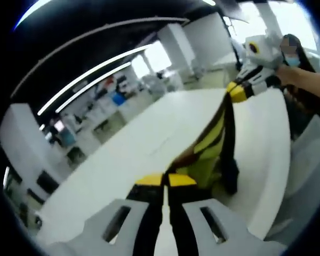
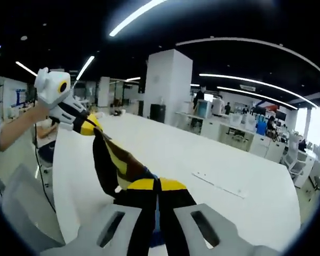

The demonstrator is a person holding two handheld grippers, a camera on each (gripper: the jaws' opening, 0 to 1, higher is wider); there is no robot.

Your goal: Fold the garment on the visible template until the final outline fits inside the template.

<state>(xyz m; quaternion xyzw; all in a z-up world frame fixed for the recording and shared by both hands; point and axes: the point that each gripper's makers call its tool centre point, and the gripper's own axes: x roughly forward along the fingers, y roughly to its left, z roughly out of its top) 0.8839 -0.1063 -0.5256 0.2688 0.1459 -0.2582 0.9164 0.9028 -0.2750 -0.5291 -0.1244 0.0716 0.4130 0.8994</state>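
Left gripper view: the left tongs [image 1: 166,180] are pressed together on one end of the garment [image 1: 217,140], a black and yellow-green piece stretched in the air above the white bench [image 1: 149,144]. The right tongs [image 1: 236,92] enter from the upper right, pinching the far end. Risk: the cloth hangs taut between two small pinches; a slip at either one would drop it in a heap, and an uneven lowering would likely lay it crooked on the bench. The template is not discernible on the white surface, so fit cannot be judged. The bite inside the jaws is hidden by the yellow tips.

Right gripper view: the right tongs [image 2: 157,185] are closed on the garment [image 2: 115,163], which runs up and left to the left tongs [image 2: 89,126], held by a person's hand [image 2: 41,111]. The cloth is bunched into a narrow band, so its type and outline are hard to read; possibly a vest, though this is uncertain. Risk: laid down twisted, it could spill past the bench [image 2: 202,160] edge. A faint rectangular mark [image 2: 220,184] on the bench may be the template; too indistinct to confirm.
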